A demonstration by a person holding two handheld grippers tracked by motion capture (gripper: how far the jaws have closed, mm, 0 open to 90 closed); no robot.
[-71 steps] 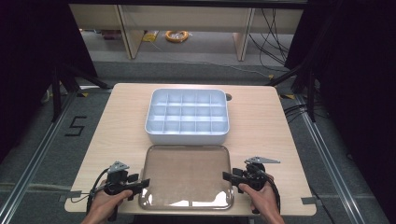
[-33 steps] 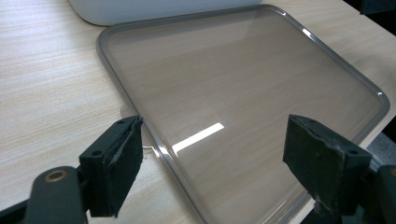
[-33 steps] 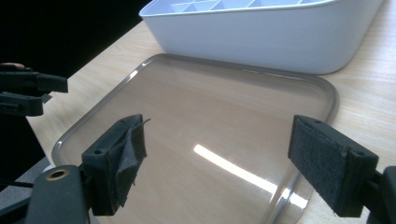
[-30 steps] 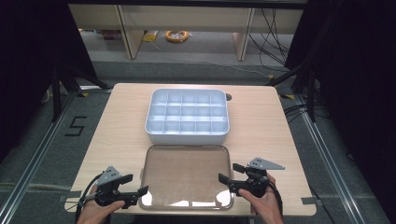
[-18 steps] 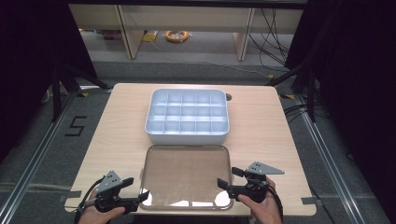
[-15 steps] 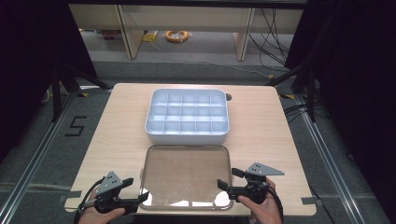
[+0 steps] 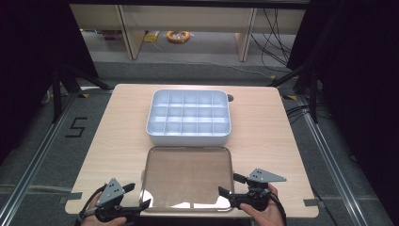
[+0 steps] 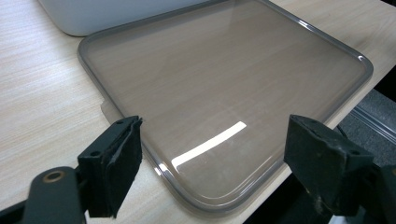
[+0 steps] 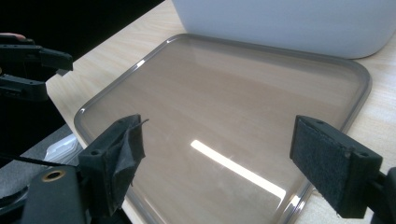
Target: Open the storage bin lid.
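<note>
A clear, smoke-tinted plastic lid (image 7: 188, 175) lies flat on the wooden table (image 7: 117, 127), just in front of a white box (image 7: 189, 117) divided into several empty compartments. My left gripper (image 7: 138, 196) is open at the lid's near left corner. My right gripper (image 7: 230, 185) is open at the near right corner, its jaws over the lid's edge. In the left gripper view the open gripper (image 8: 215, 140) frames the lid (image 8: 224, 88), holding nothing. In the right gripper view the open gripper (image 9: 219, 135) frames the lid (image 9: 224, 102), with the white box (image 9: 289, 18) beyond.
The lid's near edge lies close to the table's front edge (image 7: 188, 214). The left gripper (image 9: 28, 60) shows at the left of the right gripper view. Dark frame legs and cables stand on the floor around the table.
Both grippers have drawn back toward the table's front edge, from beside the lid's sides to its near corners. Lid and box have not moved.
</note>
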